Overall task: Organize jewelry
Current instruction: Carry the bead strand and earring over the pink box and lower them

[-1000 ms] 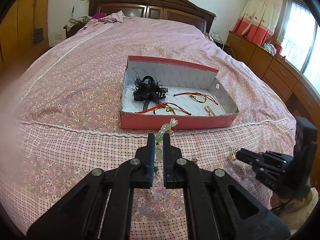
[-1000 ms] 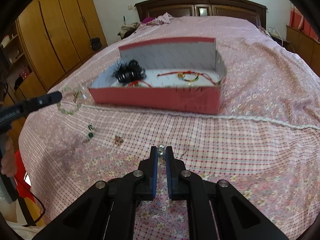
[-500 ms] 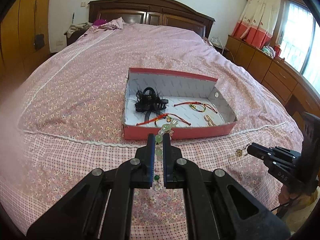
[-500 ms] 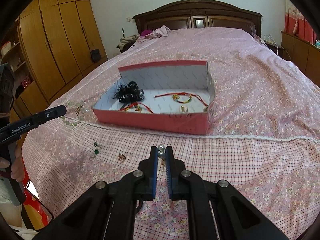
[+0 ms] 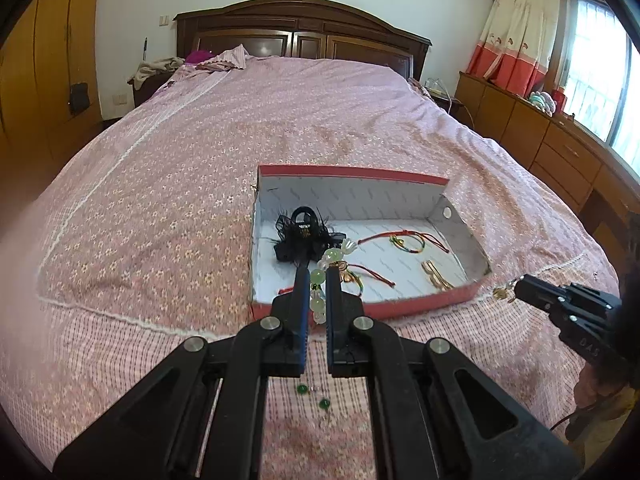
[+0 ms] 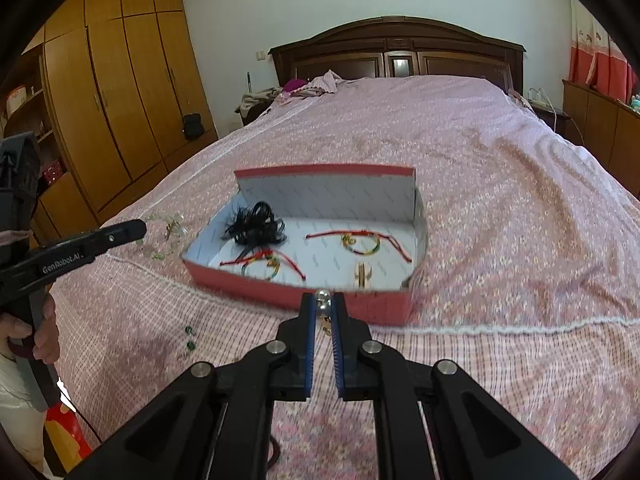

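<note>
While the left hand-held gripper (image 5: 318, 276) clamps a green bead bracelet (image 5: 325, 268) over the red box (image 5: 360, 307) on the bed (image 5: 160, 220), the right hand-held gripper (image 6: 323, 300) pinches a small silver-ball earring (image 6: 322, 299) near the box's front wall; two green studs (image 5: 313, 396) lie on the bed.

Box (image 5: 360, 304): shallow red cardboard tray, white inside, open top, on pink bedspread.
Green bead bracelet (image 5: 320, 276): pale jade beads w/ white flower charm, pinched in left gripper (image 5: 318, 280), hanging over box's near-left corner.
Silver-bead piece (image 6: 322, 298): small round metal bead w/ gold dangle, poss. an earring, clamped in right gripper (image 6: 322, 300), just short of box's front wall.
Black hair accessory (image 5: 302, 236): feathery, in box, left rear.
Red cord bracelets: one w/ multicolour loop mid-box (image 5: 406, 242), one nearer front (image 6: 268, 262).
Gold clip (image 5: 436, 276): flat in box, right front.
Green earrings (image 5: 314, 396): two round studs loose on checked bedding, outside box.
</note>
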Tool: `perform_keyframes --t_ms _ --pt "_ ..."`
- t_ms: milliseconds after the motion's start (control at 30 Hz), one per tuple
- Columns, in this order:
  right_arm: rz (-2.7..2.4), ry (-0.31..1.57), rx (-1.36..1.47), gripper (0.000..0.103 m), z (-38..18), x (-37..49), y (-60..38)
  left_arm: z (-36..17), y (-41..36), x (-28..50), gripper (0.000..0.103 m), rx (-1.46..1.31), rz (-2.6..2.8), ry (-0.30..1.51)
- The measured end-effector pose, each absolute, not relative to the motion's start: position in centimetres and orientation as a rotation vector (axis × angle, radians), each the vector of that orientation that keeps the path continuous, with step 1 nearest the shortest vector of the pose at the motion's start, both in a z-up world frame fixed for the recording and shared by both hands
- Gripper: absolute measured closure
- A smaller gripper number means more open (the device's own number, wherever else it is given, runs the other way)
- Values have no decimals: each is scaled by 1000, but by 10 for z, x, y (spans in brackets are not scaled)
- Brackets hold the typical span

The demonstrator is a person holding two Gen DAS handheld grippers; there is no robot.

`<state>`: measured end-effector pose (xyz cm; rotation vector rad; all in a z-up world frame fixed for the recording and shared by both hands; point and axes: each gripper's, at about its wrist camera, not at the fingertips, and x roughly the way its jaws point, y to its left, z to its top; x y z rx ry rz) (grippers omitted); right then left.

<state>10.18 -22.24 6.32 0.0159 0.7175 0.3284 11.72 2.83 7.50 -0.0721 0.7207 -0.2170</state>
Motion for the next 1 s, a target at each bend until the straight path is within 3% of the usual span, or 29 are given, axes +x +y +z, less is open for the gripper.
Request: perform_keyframes --t_ms 1000 --pt "240 777 -13 94 30 208 -224 16 19 204 103 -72 -164 846"
